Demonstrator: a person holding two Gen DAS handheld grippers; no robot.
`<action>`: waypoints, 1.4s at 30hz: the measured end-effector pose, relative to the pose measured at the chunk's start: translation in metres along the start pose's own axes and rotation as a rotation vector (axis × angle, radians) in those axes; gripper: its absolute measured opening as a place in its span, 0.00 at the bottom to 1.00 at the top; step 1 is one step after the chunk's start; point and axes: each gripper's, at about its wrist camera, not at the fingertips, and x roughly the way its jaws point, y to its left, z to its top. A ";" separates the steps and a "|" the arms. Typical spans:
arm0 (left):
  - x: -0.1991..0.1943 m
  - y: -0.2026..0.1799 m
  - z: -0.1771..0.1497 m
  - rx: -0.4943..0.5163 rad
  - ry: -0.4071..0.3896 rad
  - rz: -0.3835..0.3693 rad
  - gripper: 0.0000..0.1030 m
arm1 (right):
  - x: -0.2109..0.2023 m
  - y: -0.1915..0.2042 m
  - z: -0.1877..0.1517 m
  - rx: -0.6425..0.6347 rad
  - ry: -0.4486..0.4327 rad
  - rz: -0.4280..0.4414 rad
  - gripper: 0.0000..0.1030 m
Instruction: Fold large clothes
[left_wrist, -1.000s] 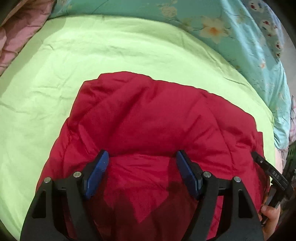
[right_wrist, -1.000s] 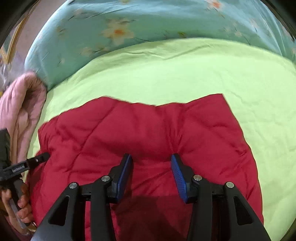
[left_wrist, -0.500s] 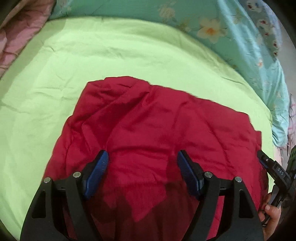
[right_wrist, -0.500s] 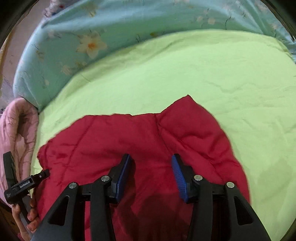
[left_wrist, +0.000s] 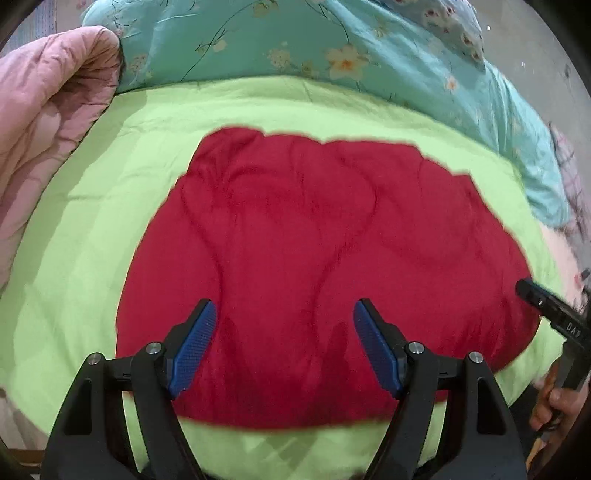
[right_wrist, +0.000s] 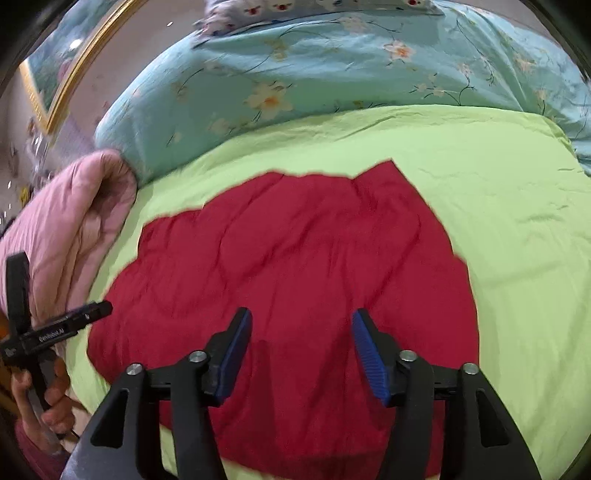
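A red quilted garment (left_wrist: 314, 258) lies folded and flat on the light green sheet (left_wrist: 92, 229); it also shows in the right wrist view (right_wrist: 295, 266). My left gripper (left_wrist: 284, 332) is open and empty, held above the garment's near part. My right gripper (right_wrist: 301, 339) is open and empty, also above the near part of the garment. The right gripper's tip (left_wrist: 546, 306) shows at the garment's right edge in the left wrist view. The left gripper's tip (right_wrist: 74, 317) shows at its left edge in the right wrist view.
A pink quilt (left_wrist: 44, 122) is bunched at the left of the bed, also in the right wrist view (right_wrist: 62, 229). A turquoise floral duvet (left_wrist: 332, 62) lies along the far side (right_wrist: 351, 70). A gold-framed mirror (right_wrist: 59, 74) stands at the far left.
Both grippers have pulled back and up from the garment, so more of the bed shows. The garment now lies whole and flat, with green sheet showing below its near edge.
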 end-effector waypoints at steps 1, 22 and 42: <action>0.000 0.001 -0.011 -0.001 0.011 0.010 0.75 | 0.001 0.004 -0.002 -0.014 0.000 -0.021 0.64; 0.035 -0.005 -0.049 0.027 0.028 0.082 0.84 | 0.012 -0.030 -0.048 0.034 -0.001 -0.108 0.64; -0.020 0.016 -0.056 -0.049 -0.076 0.033 0.85 | -0.022 -0.005 -0.051 -0.037 -0.040 -0.117 0.66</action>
